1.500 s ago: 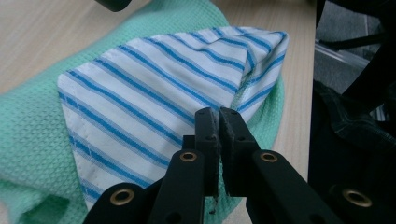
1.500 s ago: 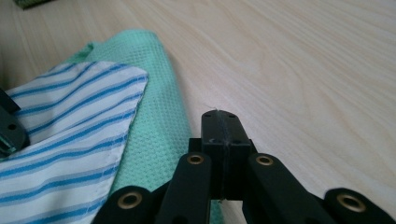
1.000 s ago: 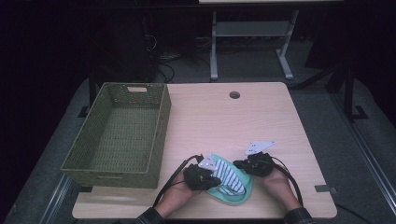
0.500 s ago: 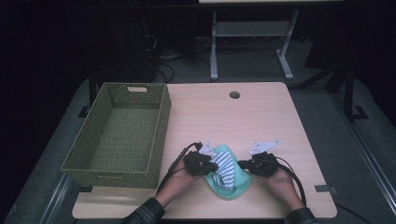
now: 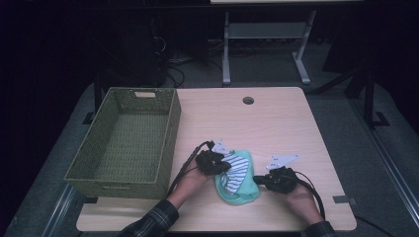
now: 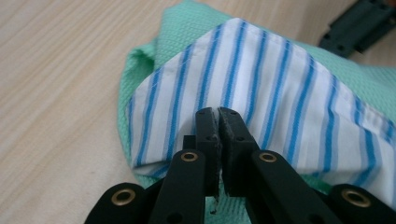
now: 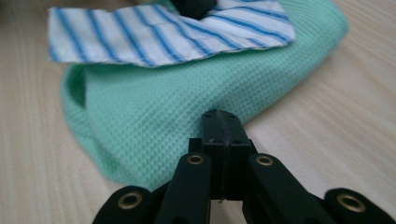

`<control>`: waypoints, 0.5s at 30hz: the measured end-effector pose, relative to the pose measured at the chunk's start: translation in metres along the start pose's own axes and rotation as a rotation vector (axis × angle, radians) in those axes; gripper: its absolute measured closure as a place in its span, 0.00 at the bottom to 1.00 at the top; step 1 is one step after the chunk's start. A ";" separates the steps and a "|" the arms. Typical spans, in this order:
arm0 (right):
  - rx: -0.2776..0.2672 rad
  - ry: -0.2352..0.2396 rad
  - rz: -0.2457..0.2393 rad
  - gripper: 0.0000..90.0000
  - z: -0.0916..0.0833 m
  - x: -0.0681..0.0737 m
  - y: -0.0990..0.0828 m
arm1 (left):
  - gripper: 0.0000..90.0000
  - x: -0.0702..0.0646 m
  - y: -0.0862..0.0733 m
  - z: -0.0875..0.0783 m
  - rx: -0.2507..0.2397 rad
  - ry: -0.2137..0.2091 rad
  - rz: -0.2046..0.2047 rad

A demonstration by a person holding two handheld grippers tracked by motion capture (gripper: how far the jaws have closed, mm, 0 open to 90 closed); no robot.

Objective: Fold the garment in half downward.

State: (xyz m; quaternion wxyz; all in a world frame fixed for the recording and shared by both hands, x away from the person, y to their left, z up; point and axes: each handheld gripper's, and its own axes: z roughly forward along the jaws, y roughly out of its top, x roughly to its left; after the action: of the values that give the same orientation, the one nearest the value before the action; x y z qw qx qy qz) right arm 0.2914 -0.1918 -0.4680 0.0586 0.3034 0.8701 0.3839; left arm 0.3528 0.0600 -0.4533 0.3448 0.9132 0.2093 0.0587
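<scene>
The green cloth [image 5: 239, 185] lies bunched on the wooden table [image 5: 276, 123], toward the near edge, at about 6 o'clock from the round hole [image 5: 248, 100] in the tabletop. A white flap with blue stripes [image 5: 236, 167] is folded over the cloth's upper part.

The left gripper [image 5: 225, 165] sits at the cloth's 9 o'clock side, held in the person's left hand [image 5: 190, 180], whose plaid sleeve [image 5: 153, 222] enters from the bottom edge. In the left gripper view its 2 jaws are pressed together with the tips [image 6: 219, 119] against the striped flap [image 6: 261, 93]; a thread of fabric seems caught between the pads, but whether they truly pinch the flap or just rest in front of it I cannot tell for sure.

The right gripper [image 5: 257, 178] lies at the cloth's 3 o'clock side, in the right hand [image 5: 299, 197], with a grey 3-cornered plate [image 5: 281, 160] on top. In the right gripper view the jaws are closed flat against each other, tips [image 7: 222, 121] just at the edge of the green weave [image 7: 187, 107] — nothing is visibly gripped between them, and the cloth's fold sits right behind the tips.

The woven green basket [image 5: 170, 118] stands at 9 o'clock on the table — well apart from the cloth, on the far side of the left hand.
</scene>
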 end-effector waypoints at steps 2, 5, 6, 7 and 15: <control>0.003 0.006 -0.002 1.00 0.001 0.003 0.000 | 0.96 0.003 0.001 0.001 0.004 -0.009 -0.007; 0.007 0.009 -0.003 1.00 0.002 0.006 0.000 | 0.96 0.004 0.002 0.000 -0.001 -0.008 -0.003; 0.006 0.008 -0.001 1.00 0.001 0.005 0.000 | 0.96 0.005 0.001 -0.001 -0.004 -0.009 -0.004; 0.004 0.007 0.001 1.00 0.001 0.005 0.000 | 0.96 0.005 0.001 -0.001 -0.013 -0.012 -0.014; -0.026 -0.006 0.008 0.96 -0.004 0.003 -0.001 | 0.91 0.007 0.001 -0.011 -0.028 -0.033 -0.015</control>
State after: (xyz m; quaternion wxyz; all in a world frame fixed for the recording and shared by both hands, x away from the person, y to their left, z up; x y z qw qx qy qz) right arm 0.2867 -0.1930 -0.4653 0.0636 0.3073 0.8637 0.3945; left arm 0.3570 0.0690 -0.4442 0.3614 0.9075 0.2095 0.0439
